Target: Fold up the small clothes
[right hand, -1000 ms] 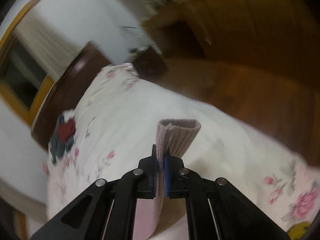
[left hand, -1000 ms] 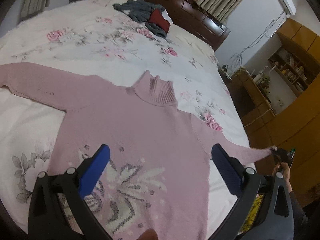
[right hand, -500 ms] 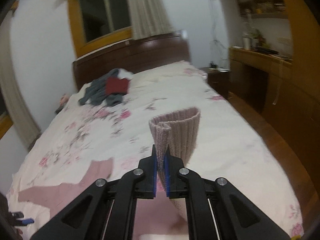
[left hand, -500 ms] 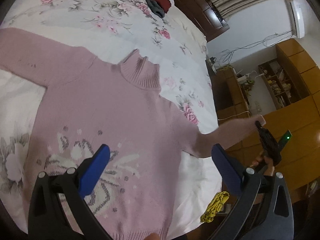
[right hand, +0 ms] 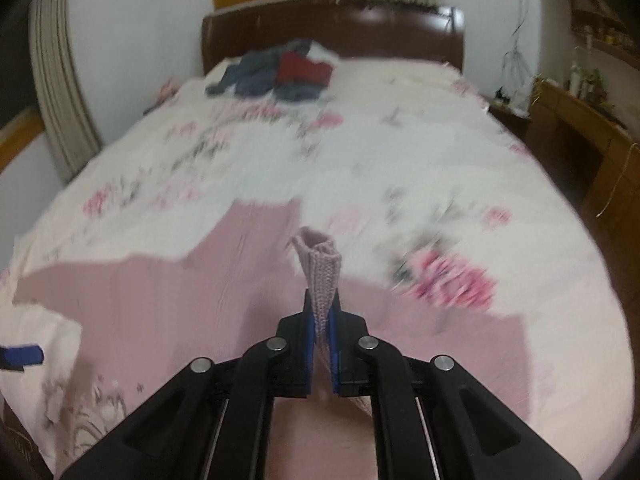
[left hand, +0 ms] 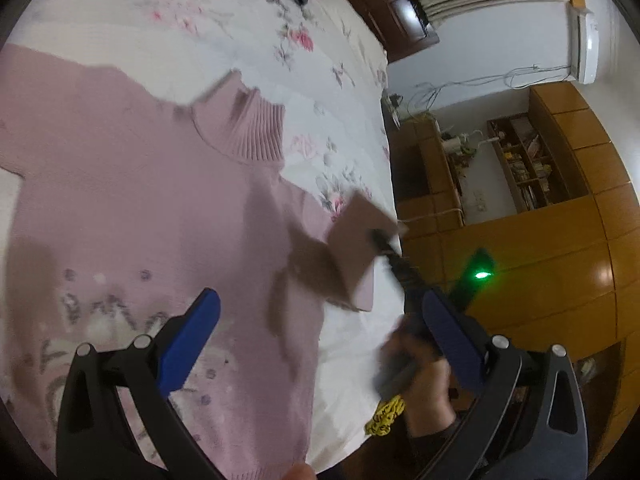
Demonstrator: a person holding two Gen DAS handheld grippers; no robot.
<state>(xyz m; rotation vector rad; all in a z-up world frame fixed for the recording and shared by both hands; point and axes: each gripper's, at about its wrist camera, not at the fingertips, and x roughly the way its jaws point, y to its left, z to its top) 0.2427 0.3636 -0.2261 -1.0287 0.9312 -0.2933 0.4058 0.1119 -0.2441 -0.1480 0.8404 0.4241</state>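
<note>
Sweater point(left hand: 132, 208), pink with a ribbed high collar and a grey-white knit pattern low on the front, lies flat and face up on the bed point(left hand: 224, 36), which has a floral sheet. Right gripper point(right hand: 320, 332) is clamped on the ribbed sleeve cuff point(right hand: 319, 268); the cuff stands up between the blue pads. In the left wrist view that sleeve is lifted off the sheet and doubled back toward the sweater's body, near the bed's right edge. A hand point(left hand: 424, 384) holds the right gripper's handle there. Left gripper point(left hand: 320, 340) hangs over the sweater's lower front, fingers spread wide, nothing between them. Pile of grey and red clothes point(right hand: 280, 72) sits near the headboard point(right hand: 332, 32), well apart from the sweater. View is motion-blurred.
</note>
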